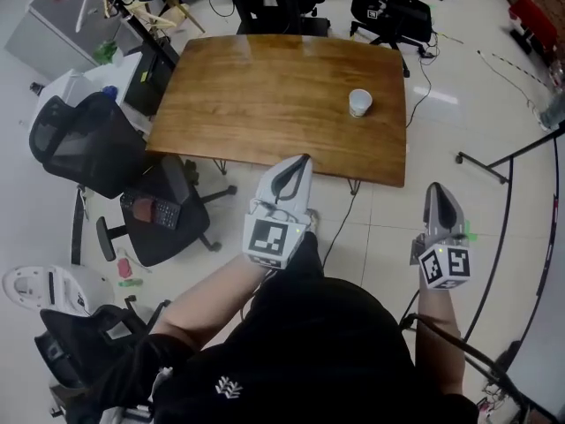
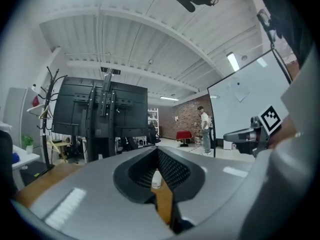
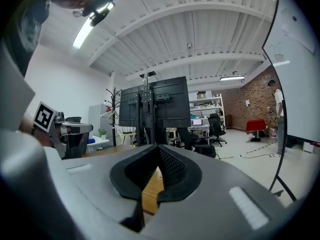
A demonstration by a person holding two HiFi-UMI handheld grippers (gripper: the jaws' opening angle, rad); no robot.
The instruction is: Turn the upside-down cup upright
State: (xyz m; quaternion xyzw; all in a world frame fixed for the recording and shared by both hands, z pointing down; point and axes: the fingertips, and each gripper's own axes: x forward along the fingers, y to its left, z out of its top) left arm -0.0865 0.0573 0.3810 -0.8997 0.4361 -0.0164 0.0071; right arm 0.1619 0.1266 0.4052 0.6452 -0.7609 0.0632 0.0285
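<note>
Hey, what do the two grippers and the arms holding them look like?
The left gripper and right gripper both have pale grey shells that taper to a point, lined inside with black ribbed pads. Each carries a cube printed with black-and-white square markers. The person wears a black top with a small white logo.

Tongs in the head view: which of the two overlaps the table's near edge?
The left tongs: their tips overlap the near edge of the wooden table, while the right tongs hang over floor tiles past its right corner.
</note>
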